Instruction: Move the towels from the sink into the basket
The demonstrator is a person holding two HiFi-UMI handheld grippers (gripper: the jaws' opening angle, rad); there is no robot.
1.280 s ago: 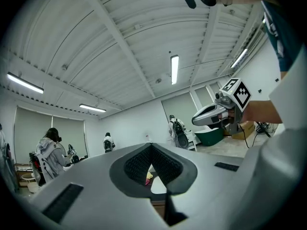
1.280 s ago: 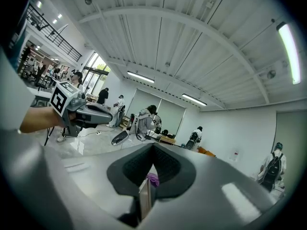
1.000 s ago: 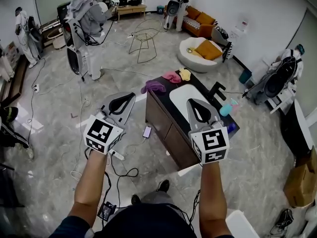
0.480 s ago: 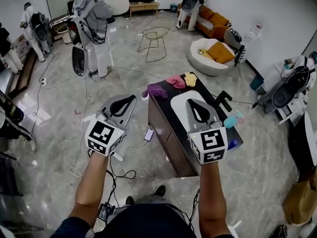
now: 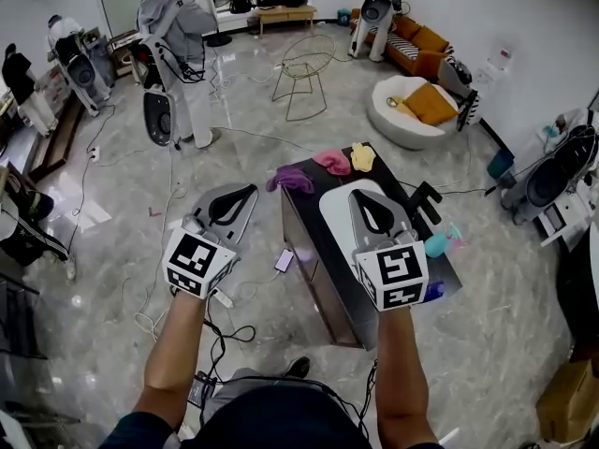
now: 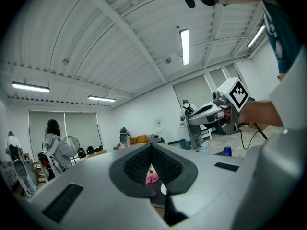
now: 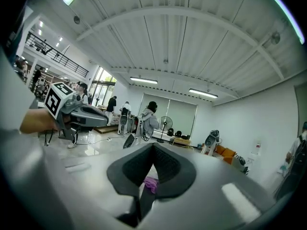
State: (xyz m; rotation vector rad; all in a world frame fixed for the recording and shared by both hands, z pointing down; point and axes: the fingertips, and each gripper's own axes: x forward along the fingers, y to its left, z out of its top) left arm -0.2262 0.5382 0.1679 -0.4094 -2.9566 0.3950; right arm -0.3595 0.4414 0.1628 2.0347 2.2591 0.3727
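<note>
My left claw [image 5: 249, 189] and right claw [image 5: 361, 195] are both pressed together, holding nothing. The right one hangs over the white sink [image 5: 334, 210], the left one off to its left. The purple towel [image 5: 292, 178], pink towel [image 5: 332, 162] and yellow towel [image 5: 362, 156] lie on the counter [image 5: 316, 251] beyond the sink.

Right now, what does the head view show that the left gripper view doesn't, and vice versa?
Head view only: the marker cube on the left gripper, and the black tap beside the sink.
Left gripper view only: the ceiling and its strip lights, plus the left gripper's jaws seen close up, shut and empty.
Both: the right gripper, the pink towel, the purple towel and a person in a grey hoodie.
</note>
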